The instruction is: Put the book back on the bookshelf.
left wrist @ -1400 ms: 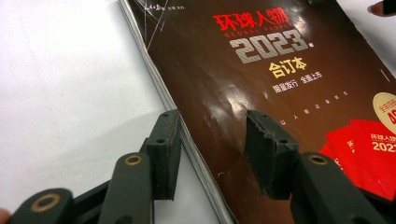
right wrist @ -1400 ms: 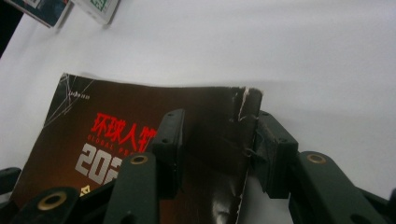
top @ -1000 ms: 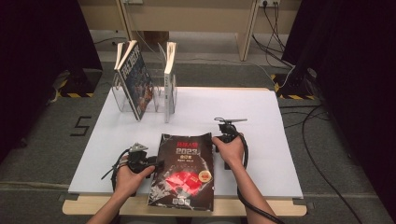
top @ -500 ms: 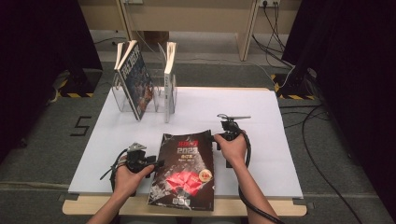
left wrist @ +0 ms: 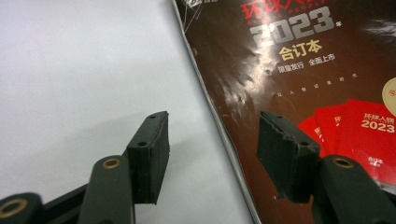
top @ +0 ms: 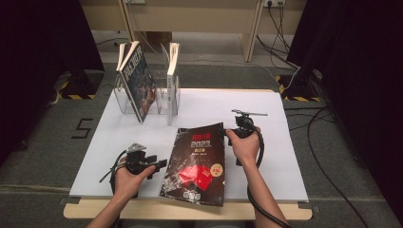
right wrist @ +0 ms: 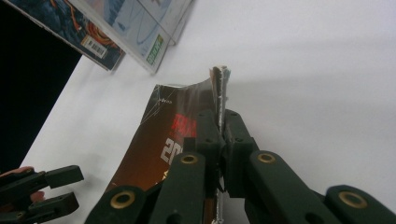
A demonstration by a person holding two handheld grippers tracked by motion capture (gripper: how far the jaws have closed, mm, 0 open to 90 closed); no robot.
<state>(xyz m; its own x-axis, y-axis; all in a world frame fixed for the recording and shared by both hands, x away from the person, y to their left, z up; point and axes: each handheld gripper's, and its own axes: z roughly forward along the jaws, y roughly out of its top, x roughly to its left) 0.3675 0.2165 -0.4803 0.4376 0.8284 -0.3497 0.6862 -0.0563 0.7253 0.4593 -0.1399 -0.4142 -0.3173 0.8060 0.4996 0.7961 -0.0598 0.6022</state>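
A dark magazine with red print and "2023" on its cover lies near the table's front edge. My right gripper is shut on its right edge and holds that side raised; in the right gripper view the pads pinch the page edges of the magazine. My left gripper is at the magazine's left edge. Its jaws have just been opening, and in the left gripper view the left gripper stands open, straddling the magazine edge without pressing on it.
A clear rack at the table's back left holds two upright magazines. The white table top has free room to the right. Cables trail on the floor at the right. The left gripper appears low in the right gripper view.
The right gripper has risen a little, lifting the magazine's right edge. The left gripper's jaws have spread wider at the left edge; that hand has stayed in place.
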